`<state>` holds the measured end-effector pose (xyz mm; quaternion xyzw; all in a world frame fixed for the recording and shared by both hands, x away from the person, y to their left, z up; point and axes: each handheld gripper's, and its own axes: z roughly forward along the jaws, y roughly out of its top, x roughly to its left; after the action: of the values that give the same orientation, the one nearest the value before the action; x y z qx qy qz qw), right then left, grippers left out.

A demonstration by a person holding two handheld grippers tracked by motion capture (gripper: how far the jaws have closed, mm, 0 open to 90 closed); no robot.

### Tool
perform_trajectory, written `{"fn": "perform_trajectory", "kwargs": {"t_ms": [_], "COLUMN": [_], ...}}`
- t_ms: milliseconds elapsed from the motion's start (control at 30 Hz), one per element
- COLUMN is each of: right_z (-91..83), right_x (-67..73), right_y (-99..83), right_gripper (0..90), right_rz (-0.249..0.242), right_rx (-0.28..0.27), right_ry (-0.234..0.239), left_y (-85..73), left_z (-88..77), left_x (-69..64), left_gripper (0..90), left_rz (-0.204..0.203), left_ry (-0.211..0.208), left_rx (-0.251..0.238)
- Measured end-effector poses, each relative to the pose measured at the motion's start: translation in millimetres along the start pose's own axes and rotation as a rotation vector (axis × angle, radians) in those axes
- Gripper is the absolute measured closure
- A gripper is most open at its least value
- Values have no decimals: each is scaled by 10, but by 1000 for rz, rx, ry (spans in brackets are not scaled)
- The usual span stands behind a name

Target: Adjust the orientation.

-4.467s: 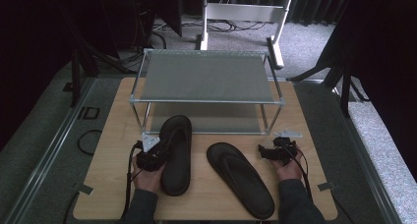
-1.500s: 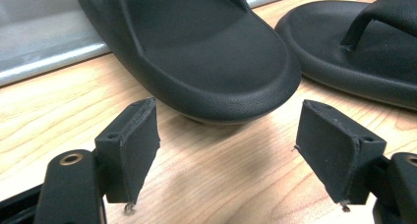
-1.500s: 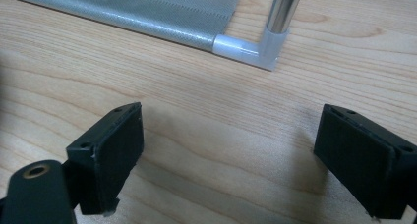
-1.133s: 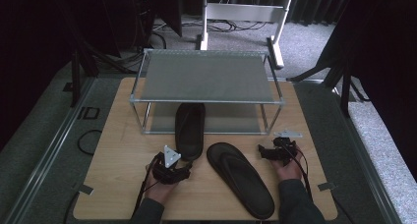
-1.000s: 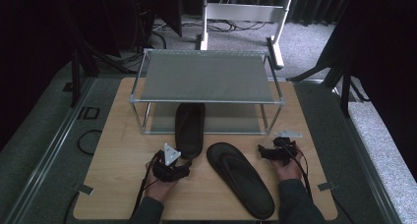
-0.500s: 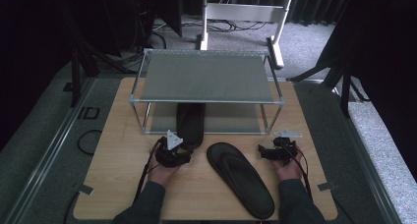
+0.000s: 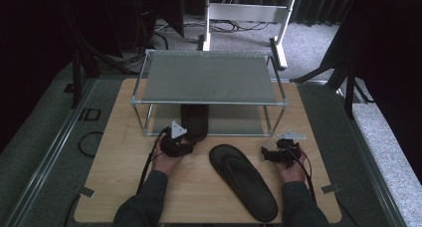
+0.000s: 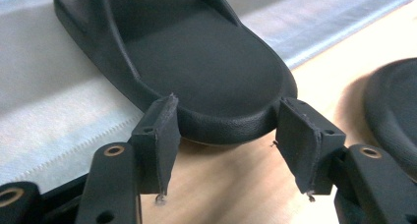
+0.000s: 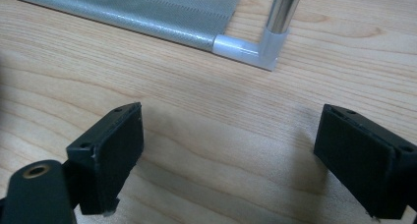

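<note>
Left gripper: at the heel of the black flip-flop on the rack's bottom shelf; its jaws have just been closing and stand on either side of the heel, the pads right at its rim, though whether they press on it yet I cannot tell.
Shelved flip-flop: lies sole down on the grey lower shelf of the shoe rack, toe end pointing in under the top shelf, heel hanging over the front edge above the wooden table.
Second flip-flop: flat on the table in front of the rack, between the two hands, apart from both grippers.
Right gripper: held low over the table near the rack's front right leg, jaws spread wide with only bare wood between them.
</note>
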<state>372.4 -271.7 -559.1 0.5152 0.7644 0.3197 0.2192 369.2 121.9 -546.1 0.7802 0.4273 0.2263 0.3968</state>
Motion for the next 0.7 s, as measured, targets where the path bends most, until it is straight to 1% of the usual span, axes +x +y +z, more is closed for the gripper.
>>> {"fn": "perform_trajectory", "kwargs": {"t_ms": [33,133,167,200,233,300,400,467,500,533,567,600,700], "right_z": [0,0,0,0,0,0,0,-1,0,0,0,0,-1], "right_x": [0,0,0,1,1,1,1,0,0,0,0,0,1], "right_y": [0,0,0,0,0,0,0,0,0,0,0,0,0], "right_gripper": [111,111,111,111,111,111,111,111,111,111,111,111,111], "right_rz": [0,0,0,1,1,1,1,0,0,0,0,0,1], "right_rx": [0,0,0,0,0,1,0,0,0,0,0,0,0], "right_ry": [0,0,1,0,0,0,1,0,0,0,0,0,0], "left_y": [4,23,31,39,46,52,30,-11,-31,-34,-33,-31,-15], "left_z": [11,47,57,65,79,102,119,139,152,158,158,162,201], "left_x": [9,41,60,82,89,94,96,105,112,118,118,120,136], "left_gripper": [453,458,465,468,471,471,416,371,355,339,328,328,307], "left_rz": [4,2,-10,-27,-37,-39,-46,-44,-50,-59,-61,-58,-65], "left_ry": [8,32,37,30,34,43,47,46,39,36,37,35,23], "left_rx": [-2,-6,-10,-15,-17,-16,-18,-4,4,11,6,11,48]}}
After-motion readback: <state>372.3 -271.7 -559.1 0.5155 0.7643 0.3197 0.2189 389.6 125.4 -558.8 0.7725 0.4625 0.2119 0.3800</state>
